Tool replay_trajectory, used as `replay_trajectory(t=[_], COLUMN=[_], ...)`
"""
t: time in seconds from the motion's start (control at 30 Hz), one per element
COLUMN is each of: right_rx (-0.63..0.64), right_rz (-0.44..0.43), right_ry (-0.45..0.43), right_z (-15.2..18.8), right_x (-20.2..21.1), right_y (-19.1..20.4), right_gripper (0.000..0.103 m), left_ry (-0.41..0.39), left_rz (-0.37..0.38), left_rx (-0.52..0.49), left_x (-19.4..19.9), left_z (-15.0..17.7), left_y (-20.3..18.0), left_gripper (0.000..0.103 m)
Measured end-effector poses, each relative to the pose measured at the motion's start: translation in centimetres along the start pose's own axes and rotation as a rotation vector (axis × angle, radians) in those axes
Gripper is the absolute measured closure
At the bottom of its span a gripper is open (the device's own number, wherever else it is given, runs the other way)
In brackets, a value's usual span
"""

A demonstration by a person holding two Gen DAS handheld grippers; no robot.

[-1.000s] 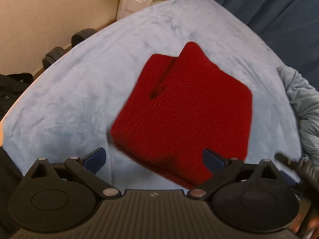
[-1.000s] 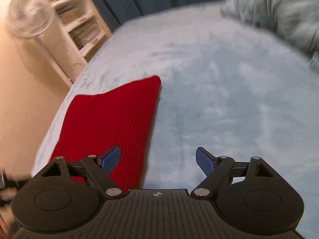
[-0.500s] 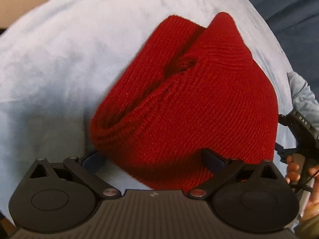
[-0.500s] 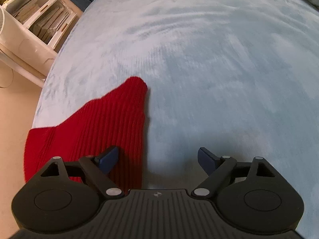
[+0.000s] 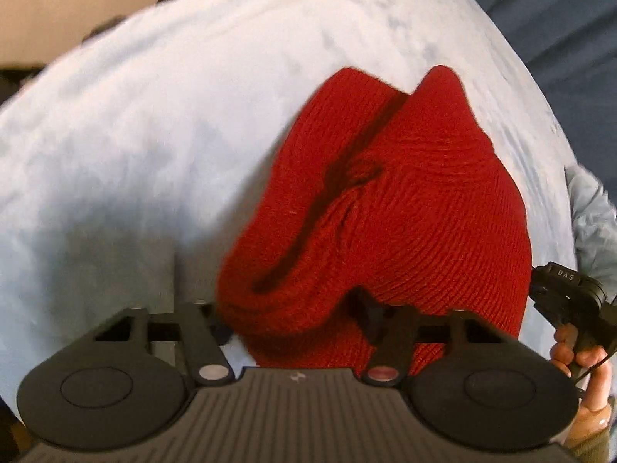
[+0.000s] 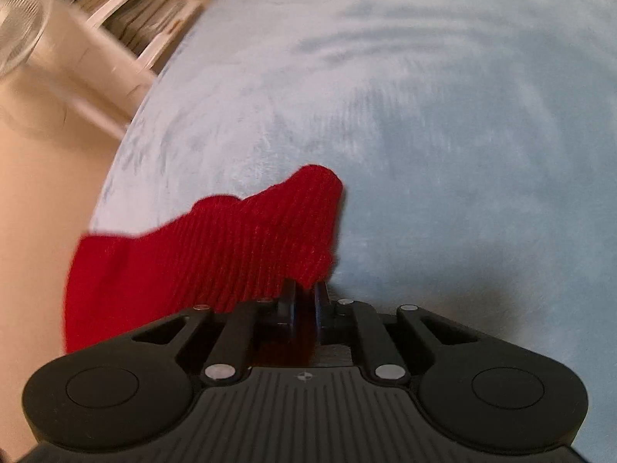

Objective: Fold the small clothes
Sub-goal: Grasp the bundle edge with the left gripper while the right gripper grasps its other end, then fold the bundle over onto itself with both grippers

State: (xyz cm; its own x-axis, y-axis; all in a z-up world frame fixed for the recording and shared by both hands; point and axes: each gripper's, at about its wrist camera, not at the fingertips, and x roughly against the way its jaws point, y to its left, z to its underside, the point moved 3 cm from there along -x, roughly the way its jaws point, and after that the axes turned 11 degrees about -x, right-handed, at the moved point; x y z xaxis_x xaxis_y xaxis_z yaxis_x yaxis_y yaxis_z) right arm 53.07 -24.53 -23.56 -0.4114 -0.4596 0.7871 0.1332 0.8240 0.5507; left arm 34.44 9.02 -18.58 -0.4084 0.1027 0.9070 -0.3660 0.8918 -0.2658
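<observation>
A red knit garment (image 5: pixel 405 208) lies bunched on the light blue plush blanket (image 5: pixel 154 135). My left gripper (image 5: pixel 293 308) has closed partway on the garment's near edge, with a thick wad of knit between its fingers. In the right wrist view the same red garment (image 6: pixel 231 247) rises from the blanket, and my right gripper (image 6: pixel 304 293) is shut on its near corner, fingers pinched tight. The right gripper also shows at the right edge of the left wrist view (image 5: pixel 570 293), held by a hand.
A grey-blue piece of clothing (image 5: pixel 590 223) lies at the blanket's right edge. Dark blue curtains (image 5: pixel 559 19) hang behind. A white shelf with books (image 6: pixel 127 19) and a fan (image 6: pixel 19 31) stand beyond the blanket's left edge, over a beige floor.
Both grippers were open a second ago. They came down onto the garment's near edge and closed on it; the knit has bunched and lifted.
</observation>
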Motion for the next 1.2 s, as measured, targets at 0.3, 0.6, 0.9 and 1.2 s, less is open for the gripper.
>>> replay_trajectory(t=[0.3,0.6,0.9,1.2], right_rx=[-0.251,-0.406,-0.139,-0.142], right_rz=[-0.036,-0.256,-0.096,-0.074], right_ry=[-0.046,-0.087,0.059,-0.041], right_z=[5.4,2.4,-0.8,1.3], right_x=[3.3,4.2,-0.5,3.9], right_y=[-7.8,-6.4,-1.0,-2.7], right_gripper=[0.103,0.007,0.087,0.095], left_ry=[0.078,0.02,0.001,-0.001], left_rz=[0.099,0.095,0.1,0.084], left_rx=[-0.139,-0.037,0.048,-0.244], left_x=[-1.6,-0.7,-1.6,-0.8], left_z=[-3.1,-0.9,-0.6,-6.5], left_y=[0.2,1.2,2.0,-1.4], left_gripper=[0.057,0.048,0.035,0.061])
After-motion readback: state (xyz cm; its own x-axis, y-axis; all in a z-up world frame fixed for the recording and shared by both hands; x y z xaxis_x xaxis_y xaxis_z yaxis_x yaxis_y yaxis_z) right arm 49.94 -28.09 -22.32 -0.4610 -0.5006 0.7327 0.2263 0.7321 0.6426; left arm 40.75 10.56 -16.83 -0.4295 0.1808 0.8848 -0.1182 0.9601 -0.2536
